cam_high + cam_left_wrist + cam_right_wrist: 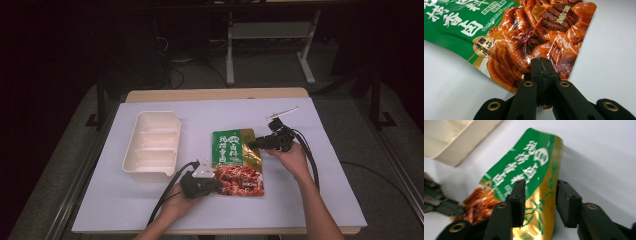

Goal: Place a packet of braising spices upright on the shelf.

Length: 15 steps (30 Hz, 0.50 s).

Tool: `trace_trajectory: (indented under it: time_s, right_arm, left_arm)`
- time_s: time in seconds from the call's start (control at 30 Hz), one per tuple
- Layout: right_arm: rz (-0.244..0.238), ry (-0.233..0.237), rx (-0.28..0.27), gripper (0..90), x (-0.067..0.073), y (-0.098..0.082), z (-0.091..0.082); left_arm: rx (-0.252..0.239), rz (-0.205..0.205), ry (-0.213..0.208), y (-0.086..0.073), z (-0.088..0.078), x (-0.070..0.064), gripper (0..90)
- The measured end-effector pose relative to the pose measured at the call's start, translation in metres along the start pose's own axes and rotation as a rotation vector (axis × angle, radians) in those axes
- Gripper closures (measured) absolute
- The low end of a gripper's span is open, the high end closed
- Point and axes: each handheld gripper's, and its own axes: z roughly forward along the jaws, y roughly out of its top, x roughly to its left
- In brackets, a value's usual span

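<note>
Alongside food pouch (237, 162), empty tray (152, 145)

The high view is dim, its surroundings sunk in near-black; light falls on the pale table (150, 210) from above; the left gripper view is sharp, with white glare streaks on the glossy pouch (529, 37); the right gripper view is soft and blurred, a grey shadow beside the pouch.

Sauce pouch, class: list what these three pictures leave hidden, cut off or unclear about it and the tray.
- Pouch underside: hidden against the table in the high view.
- Pouch top: cut off by the frame edge in the left gripper view.
- Small print: too small in the high view.
- Tray: cropped by the edge in the right gripper view.
</note>
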Motion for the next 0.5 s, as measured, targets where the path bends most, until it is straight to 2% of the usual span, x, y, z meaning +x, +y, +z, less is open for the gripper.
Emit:
trace_trajectory:
  time_s: [0.13, 0.47, 0.5]
  right_arm:
    - [-0.009, -0.009, 0.032, 68.5, 0.001, -0.002, 0.005]
    - [0.061, -0.011, 0.054, 75.8, -0.015, -0.011, 0.022]
    - [0.069, -0.025, 0.066, 78.0, -0.017, -0.012, 0.025]
  left_arm:
    - [-0.001, -0.002, 0.0, 0.0, 0.0, 0.0, 89.8]
    - [-0.003, -0.002, -0.001, 0.0, 0.0, 0.0, 89.8]
    - [-0.003, -0.002, -0.001, 0.0, 0.0, 0.0, 89.8]
